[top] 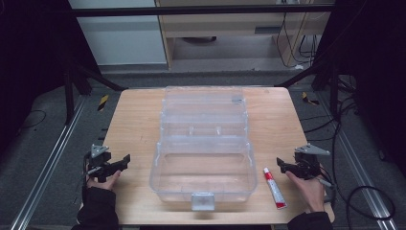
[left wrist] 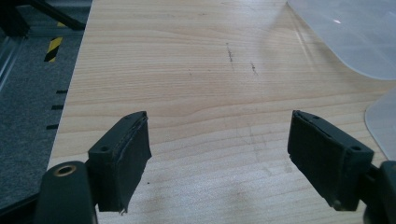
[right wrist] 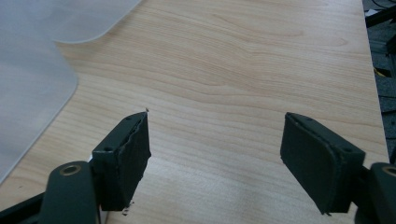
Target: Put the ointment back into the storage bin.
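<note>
Nearest to us, at the bottom of the high view, two forearms in dark sleeves reach onto a light wooden desk [top: 139,120]. At lower left we see the left hand [top: 103,181] holding the left gripper [top: 125,160], which points toward the centre of the frame. At lower right the right hand [top: 309,189] holds the right gripper [top: 280,165], also pointing inward.

Between them, in the middle of the frame, we see a clear plastic storage box [top: 203,179] standing open, with its transparent tiers stepping away toward the top of the frame and a grey latch [top: 202,201] on its near wall. Just right of the box, in the lower right part of the frame, a small white tube with a red cap [top: 274,188] lies flat on the desk, near the right gripper but apart from it.

In the left gripper view, we see its two black jaws spread wide apart over bare wood, with nothing between them; the box edge [left wrist: 345,32] shows at upper right. In the right gripper view, its jaws are likewise wide apart and empty, with the box edge [right wrist: 32,84] at upper left.
</note>
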### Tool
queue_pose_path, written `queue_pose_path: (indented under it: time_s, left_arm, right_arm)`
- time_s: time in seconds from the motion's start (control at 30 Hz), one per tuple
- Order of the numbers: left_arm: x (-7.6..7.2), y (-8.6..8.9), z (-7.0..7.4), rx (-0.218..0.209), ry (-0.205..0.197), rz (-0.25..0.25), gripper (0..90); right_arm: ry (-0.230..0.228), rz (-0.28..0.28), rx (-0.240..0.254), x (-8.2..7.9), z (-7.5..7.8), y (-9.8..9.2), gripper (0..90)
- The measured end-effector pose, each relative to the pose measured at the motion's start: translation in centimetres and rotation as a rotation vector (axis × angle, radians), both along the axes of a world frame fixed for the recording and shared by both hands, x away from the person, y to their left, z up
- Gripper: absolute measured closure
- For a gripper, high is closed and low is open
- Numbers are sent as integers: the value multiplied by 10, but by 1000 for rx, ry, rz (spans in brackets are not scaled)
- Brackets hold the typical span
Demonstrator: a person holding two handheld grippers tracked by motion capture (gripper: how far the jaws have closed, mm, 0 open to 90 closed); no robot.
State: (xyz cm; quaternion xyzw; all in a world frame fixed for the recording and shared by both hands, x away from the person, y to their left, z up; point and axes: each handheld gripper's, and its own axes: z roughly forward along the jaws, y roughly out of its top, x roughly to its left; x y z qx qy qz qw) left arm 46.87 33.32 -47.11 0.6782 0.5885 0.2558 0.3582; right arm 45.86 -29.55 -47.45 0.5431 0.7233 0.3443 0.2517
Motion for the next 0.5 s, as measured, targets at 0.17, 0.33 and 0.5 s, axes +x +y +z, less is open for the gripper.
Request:
queue_pose_path:
  time_s: [0.17,0.33,0.5]
  left_arm:
    - [0,-1,-1,13,17,4,197]
    - [-1,2,-1,10,19,11,204]
    - [0,2,-1,20,28,11,193]
  right_arm:
    - [32,28,-39,-5,11,6,273]
    - [103,78,-77,-11,29,18,327]
    - [147,111,-86,-13,45,25,340]
